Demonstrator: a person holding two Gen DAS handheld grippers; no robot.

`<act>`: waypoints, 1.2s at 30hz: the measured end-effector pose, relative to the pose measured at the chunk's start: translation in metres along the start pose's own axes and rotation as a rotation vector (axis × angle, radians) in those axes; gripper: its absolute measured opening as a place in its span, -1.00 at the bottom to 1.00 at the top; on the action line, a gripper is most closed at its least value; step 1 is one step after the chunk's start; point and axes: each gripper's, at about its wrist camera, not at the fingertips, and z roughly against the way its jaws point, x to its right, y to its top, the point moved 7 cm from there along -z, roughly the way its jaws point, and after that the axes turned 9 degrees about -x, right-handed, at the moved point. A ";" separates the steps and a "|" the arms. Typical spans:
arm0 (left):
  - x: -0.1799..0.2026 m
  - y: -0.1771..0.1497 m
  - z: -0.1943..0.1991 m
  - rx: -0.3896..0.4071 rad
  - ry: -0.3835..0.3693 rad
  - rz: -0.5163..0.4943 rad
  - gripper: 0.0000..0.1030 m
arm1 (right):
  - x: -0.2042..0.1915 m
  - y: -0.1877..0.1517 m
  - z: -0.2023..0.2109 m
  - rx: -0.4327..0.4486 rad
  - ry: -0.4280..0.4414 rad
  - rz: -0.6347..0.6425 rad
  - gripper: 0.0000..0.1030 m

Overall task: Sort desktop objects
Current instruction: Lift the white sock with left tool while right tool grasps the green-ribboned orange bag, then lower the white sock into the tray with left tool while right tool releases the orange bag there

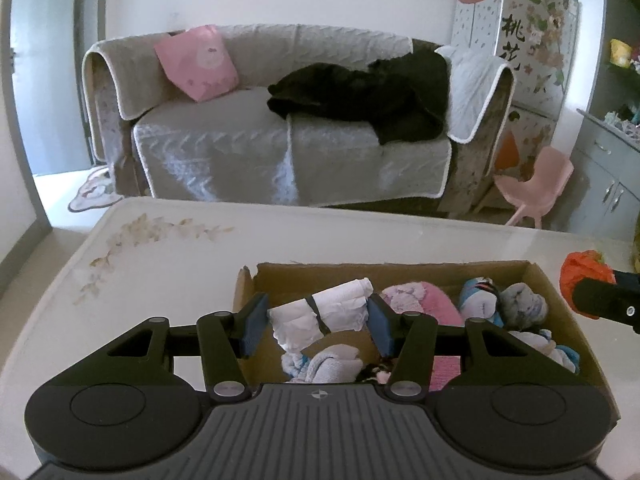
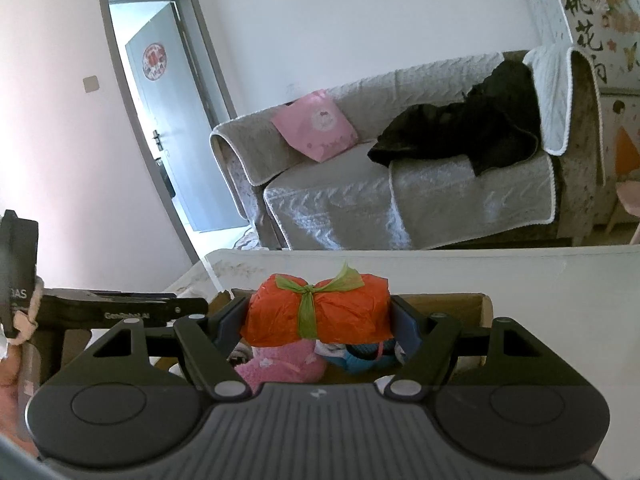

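The table (image 1: 168,264) carried a faint leaf print at its left end and a cardboard box (image 1: 400,270) further right.

The left gripper (image 1: 318,316) hung over the left part of the box. Its jaws stood part-way closed on a white bundle (image 1: 324,314) — a rolled cloth with a dark band (image 1: 316,312) across it. Both pads touched the bundle's ends, and the bundle sat clear above the box contents.

Inside the box, below the bundle, lay a pale blue-white cloth (image 1: 326,366). To its right lay a pink plush piece (image 1: 424,300), then a blue-and-white roll (image 1: 478,294) touching a grey roll (image 1: 524,304).

The right gripper (image 2: 318,316) hung over the box's right part. Its jaws stood moderately wide, clamped on an orange parcel (image 2: 348,312) — plastic-wrapped and tied with a green ribbon (image 2: 308,312) knotted on top. The pads pressed both ends of the parcel. From the left wrist view the same parcel appeared just beyond the box's right wall, held above the table. Beneath it, in the box, sat a pink fuzzy item (image 2: 280,368) and a blue item (image 2: 360,358); what the latter was could not be told.

Behind the table stood a grey sofa (image 1: 224,152) with a pink cushion (image 1: 196,62) at left and a black garment (image 1: 360,96) at right. A pink chair (image 1: 536,188) stood further right.
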 end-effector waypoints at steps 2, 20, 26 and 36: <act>0.000 -0.001 -0.003 -0.006 0.005 0.005 0.16 | -0.001 0.001 -0.001 -0.003 0.005 -0.004 0.39; 0.010 -0.009 -0.039 -0.080 -0.019 0.016 0.16 | -0.008 -0.012 -0.029 -0.079 -0.036 0.038 0.39; 0.011 -0.010 -0.039 -0.077 -0.019 0.016 0.16 | -0.011 -0.018 -0.031 -0.095 -0.049 0.059 0.39; 0.012 -0.009 -0.042 -0.064 -0.007 0.030 0.16 | -0.014 -0.023 -0.033 -0.112 -0.057 0.071 0.40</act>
